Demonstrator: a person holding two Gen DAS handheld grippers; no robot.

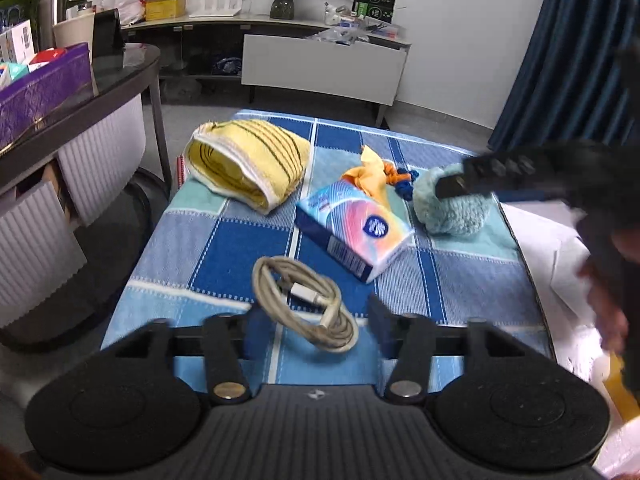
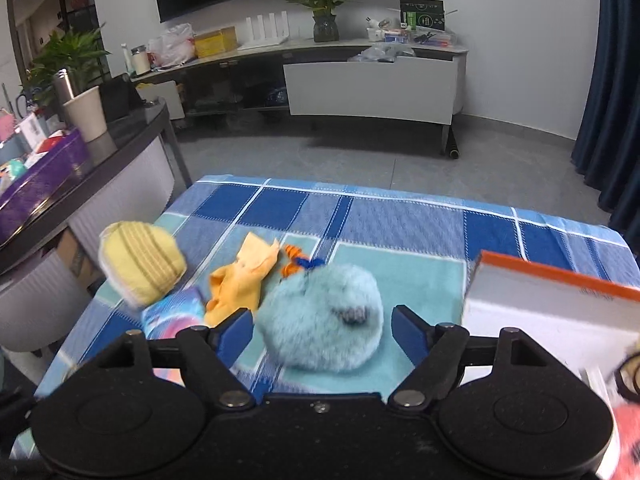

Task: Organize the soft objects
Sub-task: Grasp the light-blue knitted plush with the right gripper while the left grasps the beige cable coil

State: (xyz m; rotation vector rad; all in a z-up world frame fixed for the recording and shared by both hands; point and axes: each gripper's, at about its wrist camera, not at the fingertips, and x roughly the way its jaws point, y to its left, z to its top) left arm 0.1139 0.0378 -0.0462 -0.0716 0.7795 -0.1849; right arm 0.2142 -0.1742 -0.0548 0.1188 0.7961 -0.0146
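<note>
With my right tool [image 2: 322,330] spread around the fluffy teal ball [image 2: 320,316], I should close gently at mid-height, left tool [image 1: 310,316] spread, idle.

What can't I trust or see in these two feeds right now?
- Right gripper, left wrist view: blurred; contact with the teal fluffy ball unclear.
- White box, right wrist view: cut by the edge, contents hidden.
- Tissue pack, right wrist view: blurred, partly behind the finger.

Blue-checked cloth [image 1: 224,240], yellow towel [image 1: 248,160] — dark stripes, teal fluffy ball [image 2: 320,316], orange rag [image 2: 240,280]
</note>
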